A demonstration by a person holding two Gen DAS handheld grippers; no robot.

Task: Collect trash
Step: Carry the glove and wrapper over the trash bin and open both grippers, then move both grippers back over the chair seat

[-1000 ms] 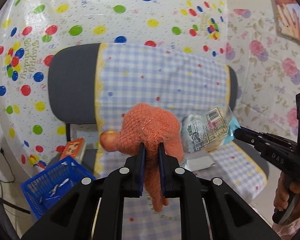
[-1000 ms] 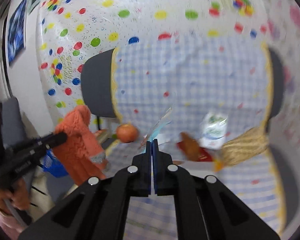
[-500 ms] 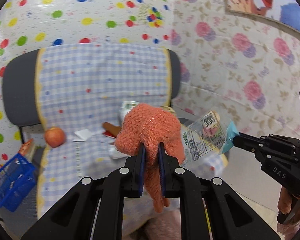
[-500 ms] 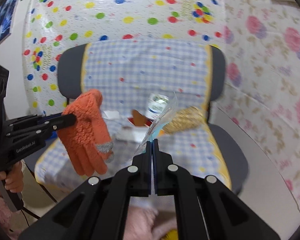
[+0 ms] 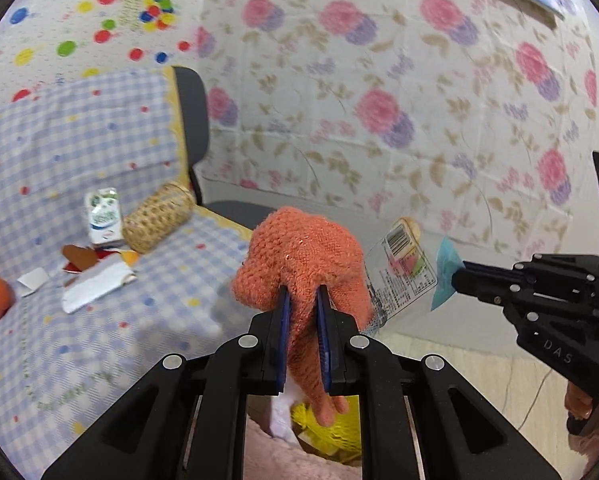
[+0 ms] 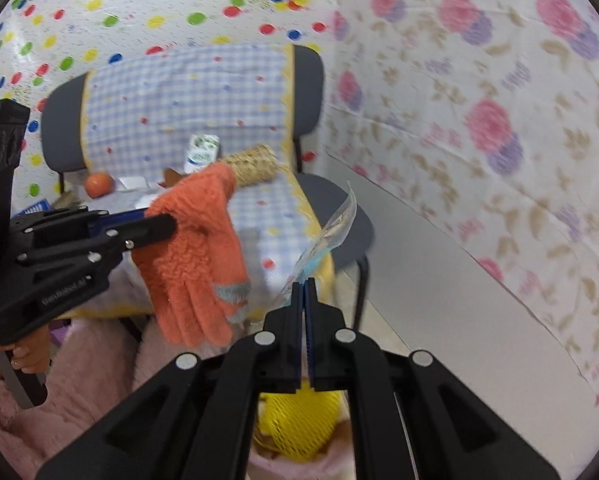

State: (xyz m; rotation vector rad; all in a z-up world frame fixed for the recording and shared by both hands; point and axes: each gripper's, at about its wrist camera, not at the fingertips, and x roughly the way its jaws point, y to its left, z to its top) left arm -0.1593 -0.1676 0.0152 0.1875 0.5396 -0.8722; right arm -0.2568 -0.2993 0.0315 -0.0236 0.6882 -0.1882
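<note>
The left gripper (image 5: 302,312) has its fingers closed on an orange knit glove (image 5: 305,264), soft and limp, so it hangs from the pinch and will likely drape wherever it is dropped. The right gripper (image 6: 304,286) is clamped on the edge of a clear plastic wrapper (image 6: 331,236), light, thin and probably slippery, best held by its sealed edge. Both hang just off the chair (image 6: 335,216), above something yellow (image 6: 299,424).

Bright, even indoor light; motion-blurred walls, fisheye bending, dark vignetted corners.
</note>
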